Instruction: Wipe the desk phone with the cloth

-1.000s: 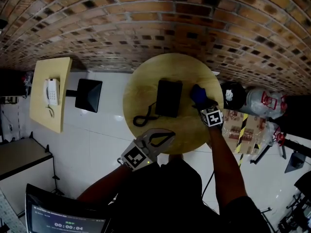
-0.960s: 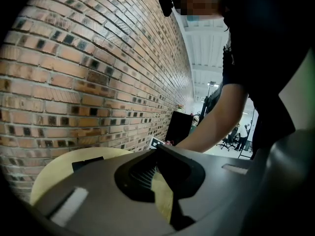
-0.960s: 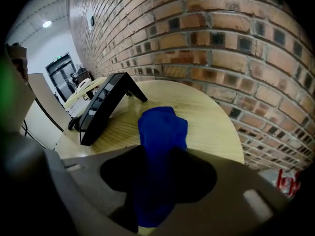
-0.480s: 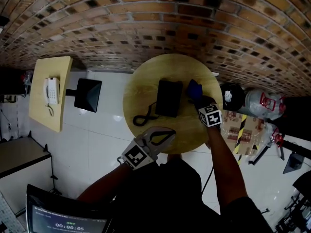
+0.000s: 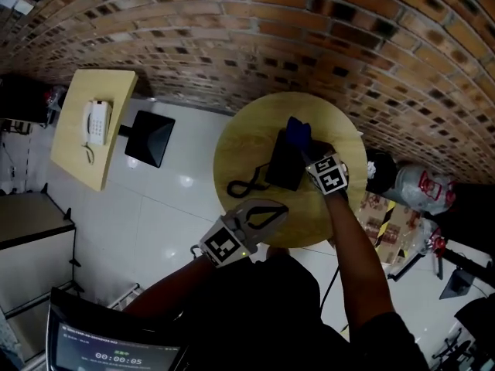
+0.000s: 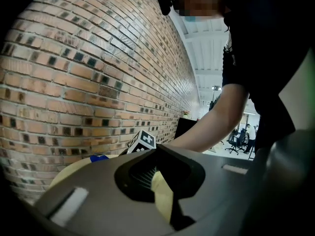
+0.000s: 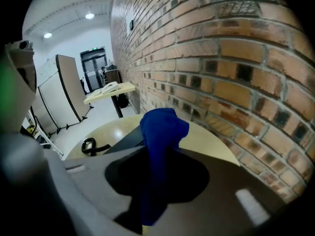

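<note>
A black desk phone lies on the round wooden table, its coiled cord trailing to the left. My right gripper is shut on a blue cloth, its jaws having just closed on it. It holds the cloth over the phone's far right end. In the right gripper view the cloth rises bunched from between the jaws, with the phone and the cord beyond. My left gripper hovers shut and empty at the table's near edge, apart from the phone.
A brick wall runs behind the table. A rectangular side table with a white phone stands at far left, next to a black stand. Bags and clutter crowd the floor at right. A screen sits at bottom left.
My right gripper has lifted the blue cloth off the table's right side and carried it left, over the phone's far end. My left gripper has shifted slightly.
</note>
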Demonstrator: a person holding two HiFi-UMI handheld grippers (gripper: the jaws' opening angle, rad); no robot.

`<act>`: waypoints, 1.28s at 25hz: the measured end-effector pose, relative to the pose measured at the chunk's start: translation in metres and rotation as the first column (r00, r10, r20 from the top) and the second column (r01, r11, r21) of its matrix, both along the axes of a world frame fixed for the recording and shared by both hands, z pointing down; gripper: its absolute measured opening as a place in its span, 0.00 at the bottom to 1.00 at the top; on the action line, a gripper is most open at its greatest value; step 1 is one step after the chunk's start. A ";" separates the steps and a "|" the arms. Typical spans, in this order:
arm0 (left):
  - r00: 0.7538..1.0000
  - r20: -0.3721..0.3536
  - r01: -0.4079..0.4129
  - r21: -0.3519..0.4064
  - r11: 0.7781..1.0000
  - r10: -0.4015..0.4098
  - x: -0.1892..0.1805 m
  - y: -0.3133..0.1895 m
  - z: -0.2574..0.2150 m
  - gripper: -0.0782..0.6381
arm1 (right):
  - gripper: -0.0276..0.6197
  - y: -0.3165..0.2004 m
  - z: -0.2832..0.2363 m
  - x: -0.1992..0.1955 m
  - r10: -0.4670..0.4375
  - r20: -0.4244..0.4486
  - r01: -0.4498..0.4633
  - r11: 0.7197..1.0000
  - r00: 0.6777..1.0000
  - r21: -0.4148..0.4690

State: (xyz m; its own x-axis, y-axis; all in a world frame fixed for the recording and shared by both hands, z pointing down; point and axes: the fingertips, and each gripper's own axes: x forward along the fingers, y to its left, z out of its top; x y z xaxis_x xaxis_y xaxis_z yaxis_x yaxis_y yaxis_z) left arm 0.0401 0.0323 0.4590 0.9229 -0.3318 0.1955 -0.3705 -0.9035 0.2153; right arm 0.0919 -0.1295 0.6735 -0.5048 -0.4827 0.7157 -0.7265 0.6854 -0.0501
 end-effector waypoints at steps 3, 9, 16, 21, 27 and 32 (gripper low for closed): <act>1.000 -0.003 0.024 -0.005 1.000 -0.024 -0.016 0.002 0.002 0.09 | 0.19 0.009 0.008 -0.008 -0.027 -0.064 0.026 1.000 0.998 -0.010; 0.999 -0.003 0.045 -0.017 0.999 -0.045 -0.039 0.007 0.005 0.09 | 0.19 0.043 0.024 -0.020 -0.069 -0.124 0.064 0.997 0.990 -0.042; 1.000 -0.006 0.023 -0.017 1.000 -0.023 -0.050 0.014 0.008 0.09 | 0.19 0.097 0.047 -0.039 -0.129 -0.169 0.113 0.988 0.977 -0.101; 1.000 -0.009 0.012 -0.026 1.000 -0.012 -0.056 0.018 0.010 0.09 | 0.19 0.130 0.062 -0.053 -0.163 -0.167 0.139 0.979 0.972 -0.148; 1.000 -0.012 0.002 -0.017 1.000 -0.002 -0.067 0.020 0.009 0.09 | 0.19 0.156 0.072 -0.065 -0.190 -0.163 0.157 0.967 0.968 -0.199; 1.000 -0.023 0.004 -0.010 1.000 -0.004 -0.072 0.017 0.004 0.09 | 0.19 0.148 0.059 -0.065 -0.178 -0.168 0.148 0.973 0.970 -0.176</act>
